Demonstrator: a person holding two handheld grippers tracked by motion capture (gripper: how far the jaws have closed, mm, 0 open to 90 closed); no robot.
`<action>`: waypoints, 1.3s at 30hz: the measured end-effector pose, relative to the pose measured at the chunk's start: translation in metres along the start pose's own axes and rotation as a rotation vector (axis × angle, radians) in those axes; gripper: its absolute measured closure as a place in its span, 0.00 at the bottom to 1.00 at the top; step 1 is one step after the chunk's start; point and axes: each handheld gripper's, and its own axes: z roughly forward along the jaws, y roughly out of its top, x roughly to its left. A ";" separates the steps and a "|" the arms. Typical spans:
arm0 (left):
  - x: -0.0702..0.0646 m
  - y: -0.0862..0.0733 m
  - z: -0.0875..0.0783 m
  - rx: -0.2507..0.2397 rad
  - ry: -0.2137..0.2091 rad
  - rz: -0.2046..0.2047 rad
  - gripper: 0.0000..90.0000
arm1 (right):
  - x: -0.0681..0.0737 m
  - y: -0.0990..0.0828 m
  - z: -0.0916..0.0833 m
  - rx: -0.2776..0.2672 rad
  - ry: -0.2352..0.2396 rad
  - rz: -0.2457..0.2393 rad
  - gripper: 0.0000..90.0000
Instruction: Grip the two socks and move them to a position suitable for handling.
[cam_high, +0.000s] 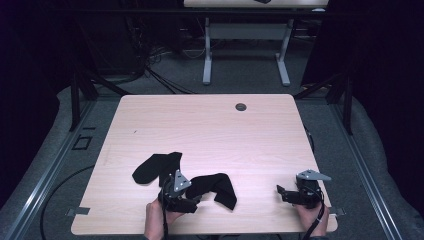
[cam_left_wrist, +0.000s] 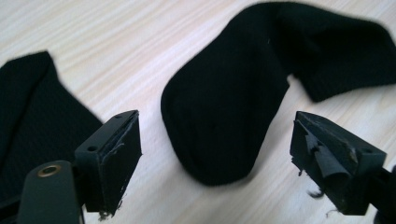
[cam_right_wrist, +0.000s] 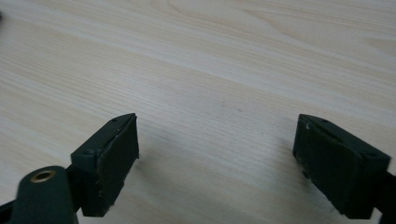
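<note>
Two black socks on the worktop, near the front edge, left of centre. Left sock lying bent, up and left of the left gripper; right sock also bent, its near end just beside that gripper. Socks apart in the left gripper view, bare wood between them.

Left gripper: jaws spread, nothing pinched. Right sock's rounded end lined up just ahead of the gap, not between the pads. Probably staged that way for a pinch on that end, jaws set wide enough to straddle the fabric. Judgement only.

Right gripper: parked near the front right corner, well apart from both socks, jaws spread and empty. Likely idle, waiting for its turn once a sock is lifted or flattened.

View differences:
- High view: gives overall layout, both hands at the front edge, both socks whole, bend in each visible. Too small to judge pad contact.
- Left gripper view: gives the alignment, rounded end dead ahead of the gap, left sock off behind the left-hand jaw. Also worn, peeling pad lining on both jaws.
- Right gripper view: bare wood grain ahead of the jaws, confirms nothing gripped.
</note>
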 end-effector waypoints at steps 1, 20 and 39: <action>-0.001 -0.001 -0.001 0.005 -0.001 0.004 0.20 | 0.003 -0.002 -0.005 -0.051 0.013 0.018 0.17; -0.004 0.000 0.016 0.052 -0.092 0.034 0.66 | 0.120 0.021 0.012 0.069 0.329 -0.109 0.53; 0.004 -0.001 0.007 0.004 -0.086 0.021 0.96 | 0.118 0.028 0.012 0.062 0.304 -0.158 0.97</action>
